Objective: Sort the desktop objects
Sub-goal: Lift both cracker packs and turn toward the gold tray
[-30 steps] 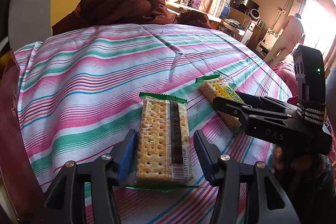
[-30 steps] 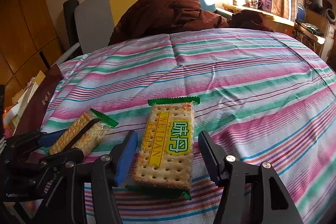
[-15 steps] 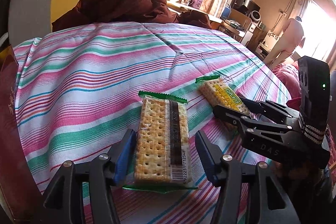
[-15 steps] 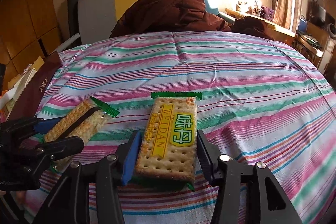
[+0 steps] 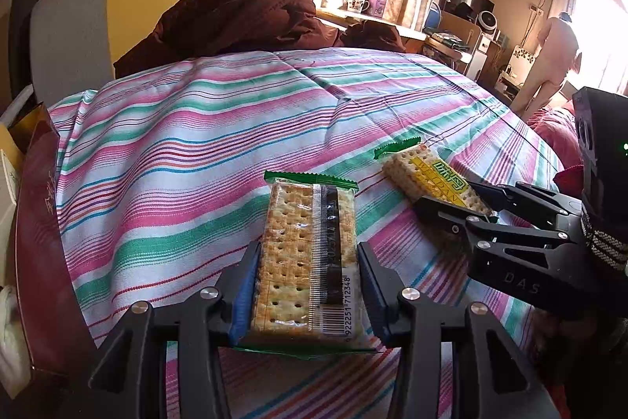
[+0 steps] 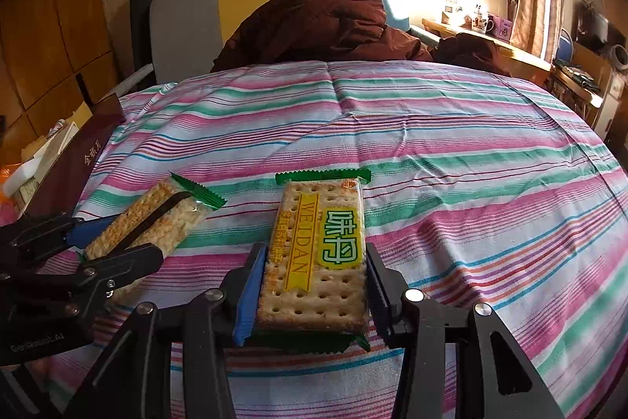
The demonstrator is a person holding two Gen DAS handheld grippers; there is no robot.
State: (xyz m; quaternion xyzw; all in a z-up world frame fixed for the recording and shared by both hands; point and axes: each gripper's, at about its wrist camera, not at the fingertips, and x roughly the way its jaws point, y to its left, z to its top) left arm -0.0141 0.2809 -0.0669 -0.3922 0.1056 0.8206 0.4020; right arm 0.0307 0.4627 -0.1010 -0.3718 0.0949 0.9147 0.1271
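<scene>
The left gripper [image 5: 308,287] is closed on a cracker pack [image 5: 310,254]. Its blue pads touch both long sides near the end closest to it. This pack lies seam side up, with a bar code showing. The right gripper [image 6: 312,291] squeezes a second pack [image 6: 320,254] the same way, yellow label up. Both packs rest on the striped cover [image 6: 431,128], or just above it; I cannot tell if they are lifted yet. From the left gripper, the other pack is just off to the right.

The packs look light. The wrapper is thin and shiny, so it may slip. The crackers inside are stiff but could snap if squeezed hard. I think holding the long edges is good, with a soft squeeze.

The near ends of both packs are partly hidden by the pads. No bin or box for sorting shows, so where they go is unclear. The words on the dark box [image 6: 84,156] to the left are too small to read.
</scene>
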